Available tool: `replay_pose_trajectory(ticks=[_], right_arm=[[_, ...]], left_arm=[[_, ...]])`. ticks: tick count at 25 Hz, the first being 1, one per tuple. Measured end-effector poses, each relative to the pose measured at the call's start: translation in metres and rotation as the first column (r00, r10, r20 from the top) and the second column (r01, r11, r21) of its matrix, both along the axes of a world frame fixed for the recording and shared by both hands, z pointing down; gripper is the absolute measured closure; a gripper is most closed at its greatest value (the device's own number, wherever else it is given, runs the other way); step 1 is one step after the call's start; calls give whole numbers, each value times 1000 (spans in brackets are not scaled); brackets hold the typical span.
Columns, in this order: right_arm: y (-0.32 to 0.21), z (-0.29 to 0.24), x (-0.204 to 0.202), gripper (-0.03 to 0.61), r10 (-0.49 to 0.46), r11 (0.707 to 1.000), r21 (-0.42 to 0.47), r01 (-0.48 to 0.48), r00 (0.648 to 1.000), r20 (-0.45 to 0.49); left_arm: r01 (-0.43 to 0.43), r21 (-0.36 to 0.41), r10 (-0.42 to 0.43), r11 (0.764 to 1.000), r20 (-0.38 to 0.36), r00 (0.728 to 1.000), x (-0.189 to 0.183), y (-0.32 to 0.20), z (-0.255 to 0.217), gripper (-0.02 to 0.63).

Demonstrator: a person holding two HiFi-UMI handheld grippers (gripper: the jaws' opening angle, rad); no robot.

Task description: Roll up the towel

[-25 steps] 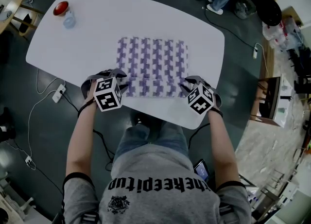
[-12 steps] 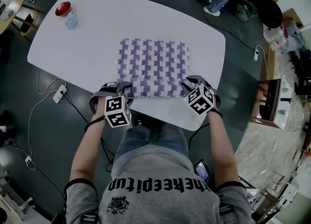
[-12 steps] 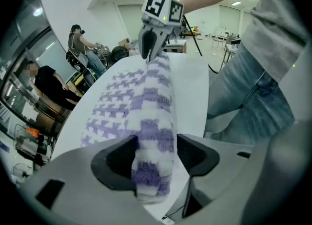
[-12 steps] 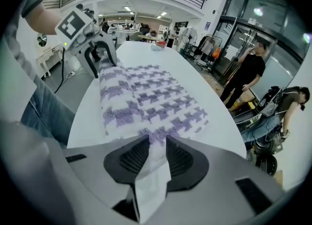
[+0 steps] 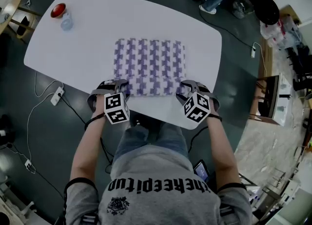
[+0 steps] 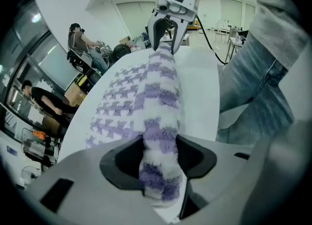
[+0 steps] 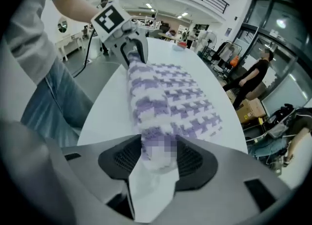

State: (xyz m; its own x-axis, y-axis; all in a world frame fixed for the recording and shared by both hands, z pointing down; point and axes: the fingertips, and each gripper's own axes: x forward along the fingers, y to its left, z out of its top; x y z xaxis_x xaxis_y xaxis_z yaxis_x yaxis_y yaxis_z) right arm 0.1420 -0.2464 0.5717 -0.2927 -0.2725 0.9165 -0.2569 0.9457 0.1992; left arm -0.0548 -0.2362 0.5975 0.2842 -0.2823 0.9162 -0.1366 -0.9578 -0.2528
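The purple-and-white houndstooth towel (image 5: pixel 148 65) lies flat on the white table (image 5: pixel 97 24), with its near edge rolled into a thick tube. My left gripper (image 5: pixel 117 88) is at the tube's left end and my right gripper (image 5: pixel 187 90) at its right end. In the left gripper view the roll (image 6: pixel 158 121) runs between the dark pads of the left gripper (image 6: pixel 158 158), whose jaws have just been closing a little. In the right gripper view the roll (image 7: pixel 151 116) lies between the wide jaws of the right gripper (image 7: pixel 158 158), which have just been opening.
A red-topped item (image 5: pixel 58 9) and a small clear bottle (image 5: pixel 67 22) stand at the table's far left corner. A power strip (image 5: pixel 56 94) and cables lie on the floor on the left. My legs are against the near table edge. People sit in the background.
My left gripper has pulled back toward me and shifted right, onto the roll's left end. The right gripper has stayed at the right end and turned slightly.
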Motion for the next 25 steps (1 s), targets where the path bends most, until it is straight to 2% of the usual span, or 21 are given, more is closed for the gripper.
replay_pose_trajectory(ticks=[2,3,6,10,17,21,25], right_arm=[[4,7,4,392,-5,1000,28,6,999,-42],[6,6,5,451,-7,999,48,10,999,-52],[13,1,4,492,-27,996,78,32,998,-60],[24,-3,2,494,-35,998,47,37,998,-48],[21,8,6,492,-35,996,-81,33,999,-18],[14,0,-1,488,5,992,-123,-5,1000,4],[7,-6,2,483,51,987,-158,-43,997,49]], left_arm=[[-10,6,10,1000,0,1000,2,7,-2,464],[-15,10,15,1000,-2,1000,3,11,-4,481],[-25,5,25,1000,-12,1000,3,18,-6,503],[-55,-43,54,998,-33,998,1,27,-10,505],[-99,-149,89,984,-74,993,3,24,-2,503],[-114,-193,98,975,-93,991,-3,20,-9,499],[-102,-242,65,965,-157,985,-3,16,-17,486]])
